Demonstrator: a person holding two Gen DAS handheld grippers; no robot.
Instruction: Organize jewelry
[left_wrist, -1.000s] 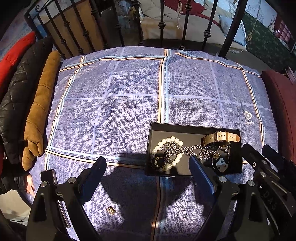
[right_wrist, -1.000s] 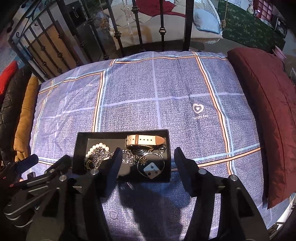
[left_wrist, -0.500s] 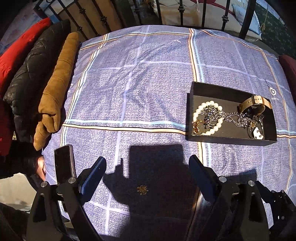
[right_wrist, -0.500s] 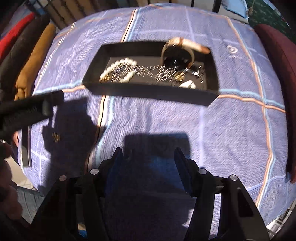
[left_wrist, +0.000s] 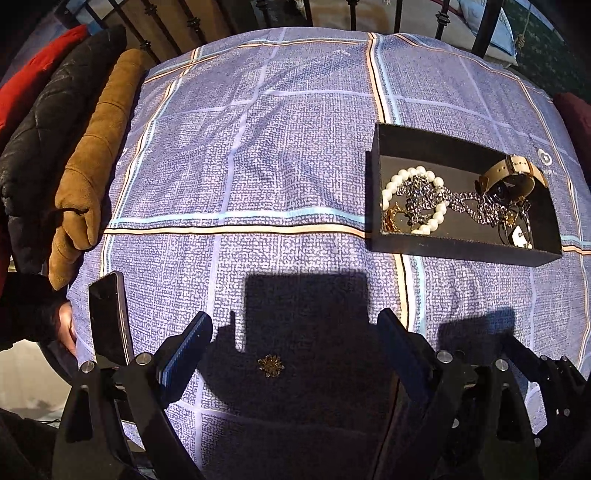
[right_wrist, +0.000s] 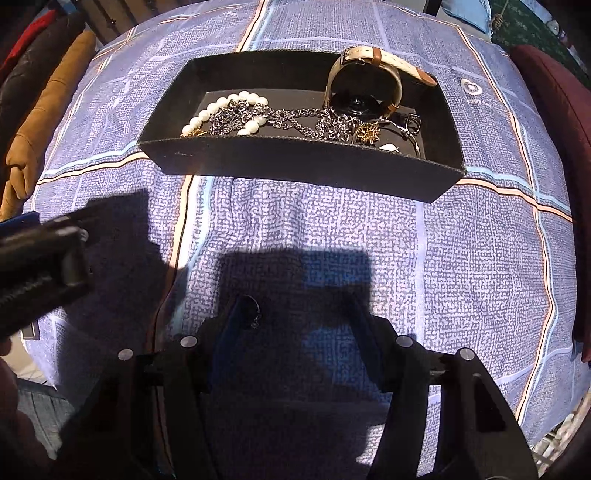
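Note:
A black tray sits on the blue checked cloth, right of centre in the left wrist view. It holds a pearl bracelet, a dark chain, a tan-strapped watch and small gold pieces. A small gold flower piece lies on the cloth between the fingers of my left gripper, which is open above it. My right gripper points down at bare cloth in front of the tray, open. A small dark hoop lies by its left finger.
A dark phone lies at the cloth's near left edge beside a hand. Brown, black and red cushions line the left side, a maroon one the right. Iron bed bars stand behind.
Both grippers have come down and back toward the near edge of the cloth. The tray now lies further up in both views, and the gold flower piece has come between the left fingers.

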